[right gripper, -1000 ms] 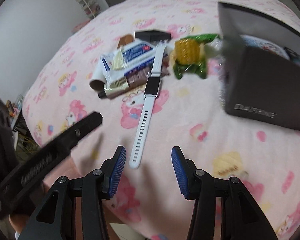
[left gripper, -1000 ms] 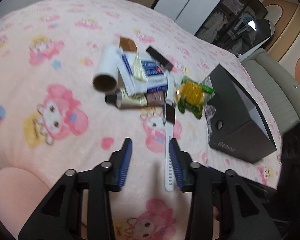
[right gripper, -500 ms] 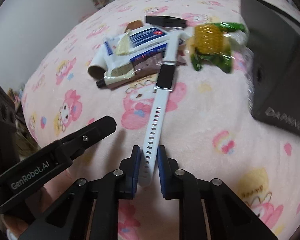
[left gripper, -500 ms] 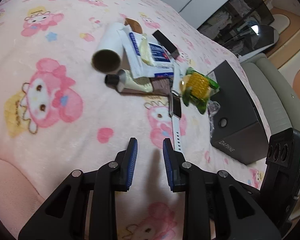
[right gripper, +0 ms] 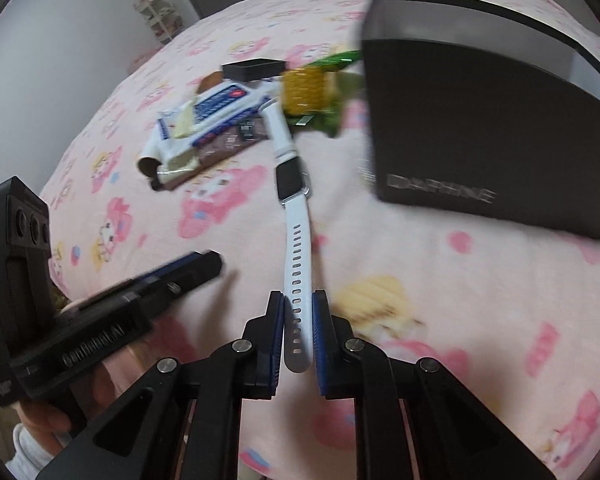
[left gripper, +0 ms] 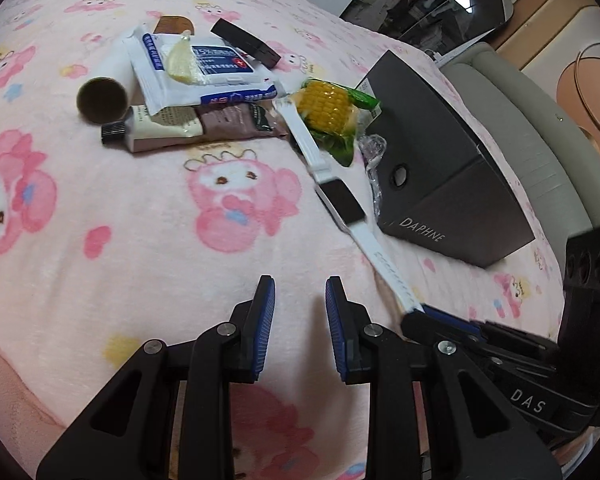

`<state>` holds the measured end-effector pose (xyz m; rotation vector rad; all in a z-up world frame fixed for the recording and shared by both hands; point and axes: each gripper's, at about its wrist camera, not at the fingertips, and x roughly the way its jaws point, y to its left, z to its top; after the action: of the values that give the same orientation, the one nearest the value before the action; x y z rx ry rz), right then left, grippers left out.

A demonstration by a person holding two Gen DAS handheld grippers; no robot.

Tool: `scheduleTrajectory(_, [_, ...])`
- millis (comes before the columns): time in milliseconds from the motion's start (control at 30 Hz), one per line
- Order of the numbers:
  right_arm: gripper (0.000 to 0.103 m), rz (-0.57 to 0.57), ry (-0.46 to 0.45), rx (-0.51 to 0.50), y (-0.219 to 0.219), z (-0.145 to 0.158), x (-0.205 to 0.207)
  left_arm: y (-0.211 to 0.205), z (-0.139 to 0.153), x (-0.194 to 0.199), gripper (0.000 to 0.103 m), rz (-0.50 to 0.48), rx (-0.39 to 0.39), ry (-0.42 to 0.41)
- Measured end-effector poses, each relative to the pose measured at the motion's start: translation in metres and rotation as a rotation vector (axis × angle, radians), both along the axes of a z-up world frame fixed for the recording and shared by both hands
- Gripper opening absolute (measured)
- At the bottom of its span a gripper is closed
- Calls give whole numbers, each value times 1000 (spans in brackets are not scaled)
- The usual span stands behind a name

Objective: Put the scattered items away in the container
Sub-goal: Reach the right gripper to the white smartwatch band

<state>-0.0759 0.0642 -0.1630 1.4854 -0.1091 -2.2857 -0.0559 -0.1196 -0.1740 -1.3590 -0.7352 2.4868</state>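
Right gripper (right gripper: 299,326), wide apart a second ago, has closed its blue pads on the white perforated rubber watch strap (right gripper: 296,276); left gripper (left gripper: 300,312) stays narrowly parted, empty

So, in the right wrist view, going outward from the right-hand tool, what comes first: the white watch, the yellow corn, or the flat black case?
1. White smartwatch with its perforated strap: strap end clamped in the right tool.
2. Yellow packaged corn cob: farther up, right of the pile.
3. Flat black rectangular case: farthest, just behind the corn, to its left.
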Motion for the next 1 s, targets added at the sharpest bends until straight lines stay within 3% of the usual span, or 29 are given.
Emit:
scheduleTrajectory(233, [14,-19,-21,16,26,0,5,17,-7,-34,26,-51,142,-35])
scheduleTrajectory(333, [16,-23,-8,30,24,2,4,29,-12,-50,38,-72,175,-50])
scheduleTrajectory(467, [20,-48,21,120,23,5,5,36,-19,-64,40,-85,222,-55])
scheduleTrajectory(533, [20,-50,19,118,27,5,6,39,-21,-67,31,-84,207,-54])
scheduleTrajectory(567, [20,-48,13,107,28,5,7,40,-22,-68,16,-84,189,-58])
scheduleTrajectory(700, [20,-12,-8,72,24,1,10,41,-18,-61,4,-80,143,-57])
scheduleTrajectory(800, [20,5,-37,122,12,-9,8,45,-13,-53,3,-92,87,-49])
scheduleTrajectory(1000, [20,-56,-37,133,17,-16,3,39,-13,-50,4,-105,173,-49])
